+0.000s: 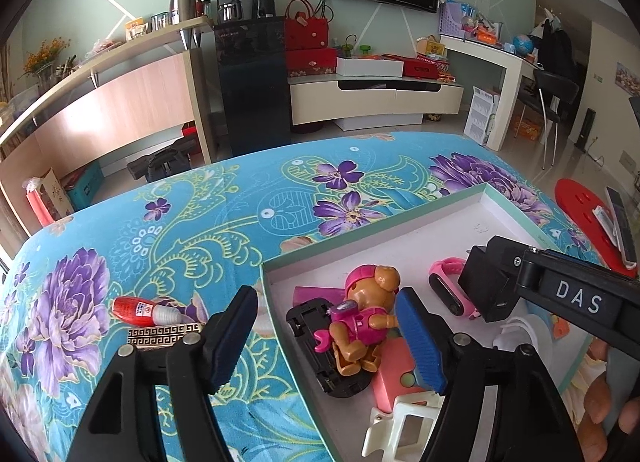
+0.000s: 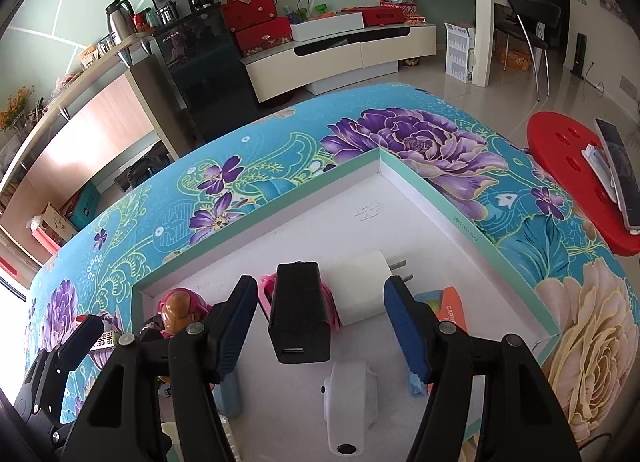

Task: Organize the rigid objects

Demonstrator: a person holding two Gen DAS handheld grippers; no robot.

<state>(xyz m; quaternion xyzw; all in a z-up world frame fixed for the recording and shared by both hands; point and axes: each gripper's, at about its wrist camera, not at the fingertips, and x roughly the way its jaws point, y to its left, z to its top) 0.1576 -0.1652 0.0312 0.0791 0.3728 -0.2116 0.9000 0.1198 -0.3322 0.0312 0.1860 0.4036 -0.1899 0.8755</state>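
Claw left point(image 1: 324, 336) apart over my toy dog point(image 1: 366, 316) in tray point(image 1: 372, 230), lower centre; claw right point(image 2: 320, 324) apart around black charger point(image 2: 299, 312), untouched.

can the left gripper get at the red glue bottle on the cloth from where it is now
Probably yes: the red glue bottle lies outside the box, nothing over it, just left of the left gripper, whose jaws stand open.

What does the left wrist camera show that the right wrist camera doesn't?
Only the left wrist view shows the red glue bottle lying on the tablecloth outside the box, and the pink watch. Only the right wrist view shows the white plug adapter and the white camera-like device. Both show the box, the toy dog and the black charger.
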